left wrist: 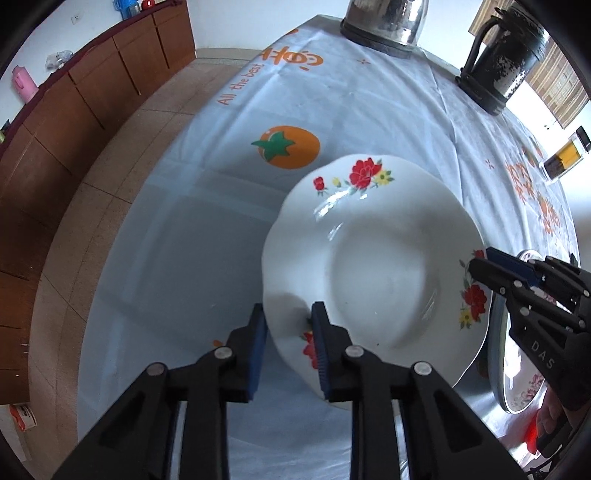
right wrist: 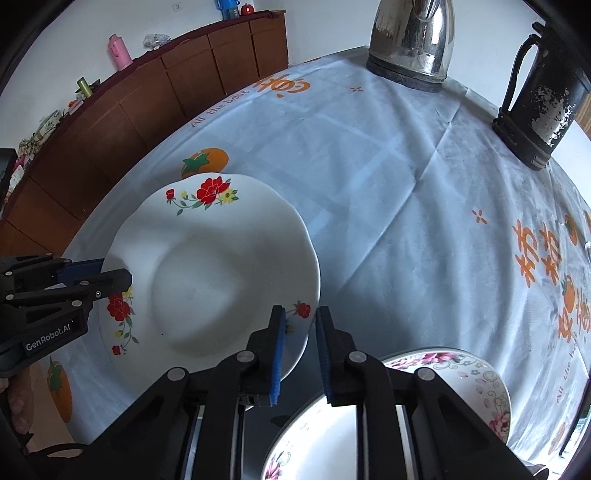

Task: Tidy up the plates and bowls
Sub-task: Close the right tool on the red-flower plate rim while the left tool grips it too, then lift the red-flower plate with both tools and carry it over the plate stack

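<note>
A white plate [left wrist: 369, 273] with red flower sprays on its rim sits tilted above a pale blue tablecloth [left wrist: 192, 229] printed with an orange fruit [left wrist: 290, 147] and orange lettering. The left gripper [left wrist: 288, 317] straddles the plate's near-left rim, one blue-padded finger outside the rim and one over its inner face. The right gripper [left wrist: 480, 264] comes in from the right and pinches the opposite rim. Beside it, lower right, part of a second floral dish [left wrist: 521, 398] shows. A steel kettle [left wrist: 384, 26] and a worn black jug [left wrist: 506, 59] stand at the table's far side.
</note>
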A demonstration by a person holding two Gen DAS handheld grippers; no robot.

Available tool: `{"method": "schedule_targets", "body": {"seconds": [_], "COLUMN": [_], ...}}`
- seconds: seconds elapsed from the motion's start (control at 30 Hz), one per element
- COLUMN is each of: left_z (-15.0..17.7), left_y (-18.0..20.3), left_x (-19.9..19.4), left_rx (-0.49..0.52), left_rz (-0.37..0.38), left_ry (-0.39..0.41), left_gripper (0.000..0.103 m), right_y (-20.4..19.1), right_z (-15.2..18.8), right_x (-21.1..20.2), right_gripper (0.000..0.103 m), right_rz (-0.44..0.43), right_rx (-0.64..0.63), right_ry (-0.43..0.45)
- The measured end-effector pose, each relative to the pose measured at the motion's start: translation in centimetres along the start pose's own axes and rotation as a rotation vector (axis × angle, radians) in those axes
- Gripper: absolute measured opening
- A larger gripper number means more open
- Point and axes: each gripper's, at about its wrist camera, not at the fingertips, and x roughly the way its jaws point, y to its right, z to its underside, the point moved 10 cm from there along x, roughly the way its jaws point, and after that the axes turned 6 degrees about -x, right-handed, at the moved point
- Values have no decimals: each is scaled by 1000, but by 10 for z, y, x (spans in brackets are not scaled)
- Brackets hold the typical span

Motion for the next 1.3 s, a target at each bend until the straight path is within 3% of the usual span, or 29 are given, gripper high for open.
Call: {"method": "schedule_targets", "body": {"seconds": [0.67,1.3], "left_z": [2,1], "left_y": [-11,18], "left_x": [-31,-55], "left_rx": [-23,26], "left_rz": [-14,-3], "left_ry": [35,81], "left_gripper": [22,22], "right_y": [-18,-2], "right_z": [5,17], "right_x": [-36,-71], "right_gripper": [17,17], "right_rz": [-25,-1], "right_rx": [29,82], "right_ry": [36,98]}}
